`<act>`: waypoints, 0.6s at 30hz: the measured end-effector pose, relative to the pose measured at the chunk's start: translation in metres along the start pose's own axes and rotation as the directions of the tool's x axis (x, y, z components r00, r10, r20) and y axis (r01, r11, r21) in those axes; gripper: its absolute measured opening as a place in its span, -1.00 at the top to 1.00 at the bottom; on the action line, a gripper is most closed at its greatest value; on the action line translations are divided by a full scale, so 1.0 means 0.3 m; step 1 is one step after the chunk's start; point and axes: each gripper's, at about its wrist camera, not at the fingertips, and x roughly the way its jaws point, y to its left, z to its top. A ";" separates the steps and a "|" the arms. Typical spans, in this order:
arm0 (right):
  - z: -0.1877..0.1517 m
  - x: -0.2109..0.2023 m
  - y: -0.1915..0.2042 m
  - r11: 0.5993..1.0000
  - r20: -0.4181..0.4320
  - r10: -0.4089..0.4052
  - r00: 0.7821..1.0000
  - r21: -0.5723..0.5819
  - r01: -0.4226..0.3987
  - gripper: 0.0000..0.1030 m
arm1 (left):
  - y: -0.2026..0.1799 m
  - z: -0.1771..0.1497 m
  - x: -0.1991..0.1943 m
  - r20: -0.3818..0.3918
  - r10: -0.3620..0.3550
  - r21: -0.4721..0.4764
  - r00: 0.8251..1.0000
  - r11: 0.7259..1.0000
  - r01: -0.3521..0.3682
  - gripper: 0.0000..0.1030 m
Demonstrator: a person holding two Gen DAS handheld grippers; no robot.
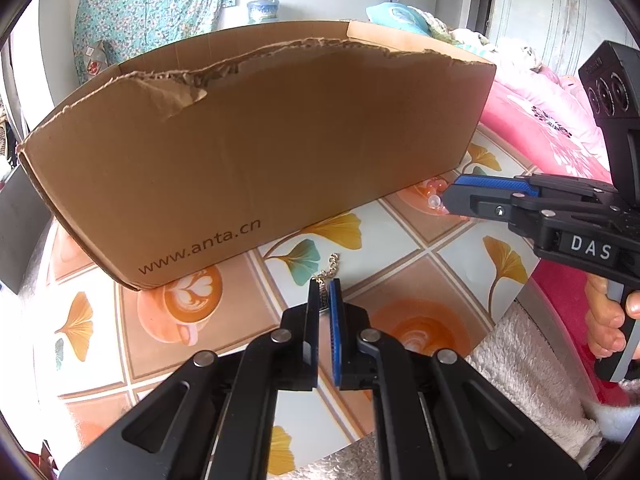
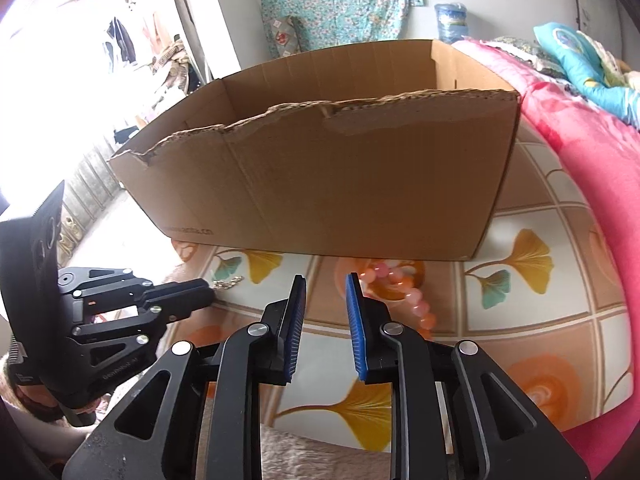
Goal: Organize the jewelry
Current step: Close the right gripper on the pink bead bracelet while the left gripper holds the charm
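Low in the left wrist frame, the left gripper (image 1: 325, 286) stood with jaws closed on the end of a gold chain (image 1: 329, 266), the rest trailing on the ginkgo-patterned tablecloth (image 1: 420, 236). In the right wrist view the right gripper (image 2: 326, 280) angled downward, jaws parted and empty, the pink bead bracelet (image 2: 400, 280) lying just beyond at center. Behind both, filling mid-frame, the torn cardboard box (image 1: 248, 152) waited; no jewelry showed inside, so the sorting appeared barely begun, with both pieces left.
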 end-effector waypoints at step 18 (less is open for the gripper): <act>0.025 0.094 -0.005 0.993 -0.081 -0.093 0.992 -0.086 0.086 0.63 | 0.024 0.031 0.006 -0.040 -0.012 -0.030 0.999 0.999 0.011 0.92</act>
